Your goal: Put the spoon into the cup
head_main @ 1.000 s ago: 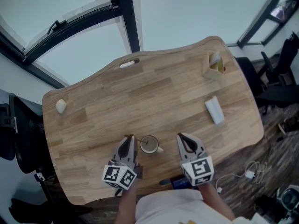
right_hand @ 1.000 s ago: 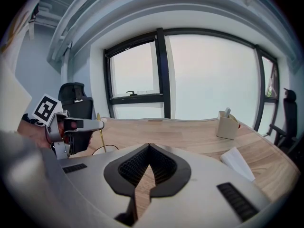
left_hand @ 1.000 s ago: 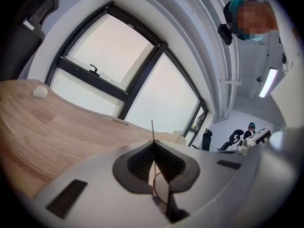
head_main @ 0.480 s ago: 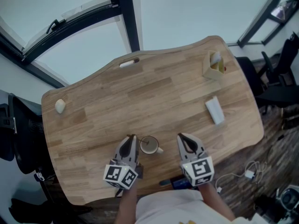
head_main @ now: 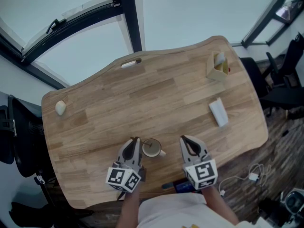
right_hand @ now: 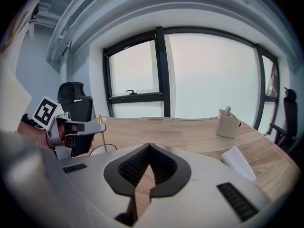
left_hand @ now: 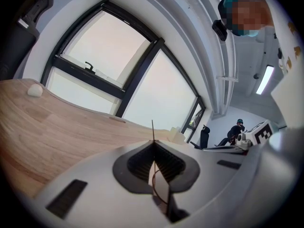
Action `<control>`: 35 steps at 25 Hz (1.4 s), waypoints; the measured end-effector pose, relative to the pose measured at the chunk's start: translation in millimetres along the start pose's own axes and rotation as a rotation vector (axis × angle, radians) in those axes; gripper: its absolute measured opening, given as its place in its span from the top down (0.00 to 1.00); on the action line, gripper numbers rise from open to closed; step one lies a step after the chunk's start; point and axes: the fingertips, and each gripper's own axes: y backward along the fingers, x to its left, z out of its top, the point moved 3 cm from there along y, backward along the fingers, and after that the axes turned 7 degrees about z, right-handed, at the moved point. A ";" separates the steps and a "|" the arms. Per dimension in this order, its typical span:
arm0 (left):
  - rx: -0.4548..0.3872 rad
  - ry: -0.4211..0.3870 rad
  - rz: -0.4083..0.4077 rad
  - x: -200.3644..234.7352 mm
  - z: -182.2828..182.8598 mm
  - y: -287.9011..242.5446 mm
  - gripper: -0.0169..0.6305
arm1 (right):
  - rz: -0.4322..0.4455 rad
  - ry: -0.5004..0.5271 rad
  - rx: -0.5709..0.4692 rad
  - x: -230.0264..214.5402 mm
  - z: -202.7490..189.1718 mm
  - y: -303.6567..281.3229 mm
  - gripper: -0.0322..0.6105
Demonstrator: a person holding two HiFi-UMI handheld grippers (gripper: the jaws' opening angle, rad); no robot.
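Observation:
A small pale cup (head_main: 152, 147) with its handle to the right stands near the front edge of the wooden table (head_main: 142, 99). The thin golden spoon (right_hand: 101, 134) stands upright in the cup (right_hand: 97, 150). My left gripper (head_main: 135, 141) is just left of the cup and shut on the top of the spoon handle, which shows as a fine line (left_hand: 152, 126) rising from its tips. In the right gripper view, the left gripper (right_hand: 99, 126) pinches the spoon's upper end. My right gripper (head_main: 185, 140) rests right of the cup, shut and holding nothing.
A tan holder box (head_main: 217, 68) with items stands at the far right; a white folded packet (head_main: 218, 112) lies nearer. A small pale lump (head_main: 60, 108) sits at the left edge. Office chairs (head_main: 280, 75) stand right of the table; large windows lie beyond.

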 end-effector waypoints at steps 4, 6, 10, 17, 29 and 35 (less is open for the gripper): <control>0.004 0.007 0.000 0.3 -2.8 -1.4 0.97 | -0.003 -0.001 -0.012 -1.3 0.3 -0.6 0.95; 0.005 0.012 -0.001 0.0 -3.5 -1.7 0.97 | -0.003 -0.003 -0.010 -1.8 -0.1 0.0 0.95; 0.001 0.030 -0.005 1.0 -4.4 -1.9 0.97 | -0.003 -0.005 -0.010 -2.5 0.1 0.4 0.95; -0.003 0.056 -0.010 1.3 -5.4 -2.9 0.97 | -0.001 -0.011 -0.004 -3.4 -0.5 0.9 0.95; -0.005 0.102 -0.020 4.0 -9.7 -4.0 0.97 | -0.001 -0.022 -0.006 -3.6 -2.4 -0.7 0.95; -0.009 0.124 -0.021 4.4 -10.9 -4.9 0.97 | 0.001 -0.020 -0.007 -3.8 -4.7 -1.9 0.95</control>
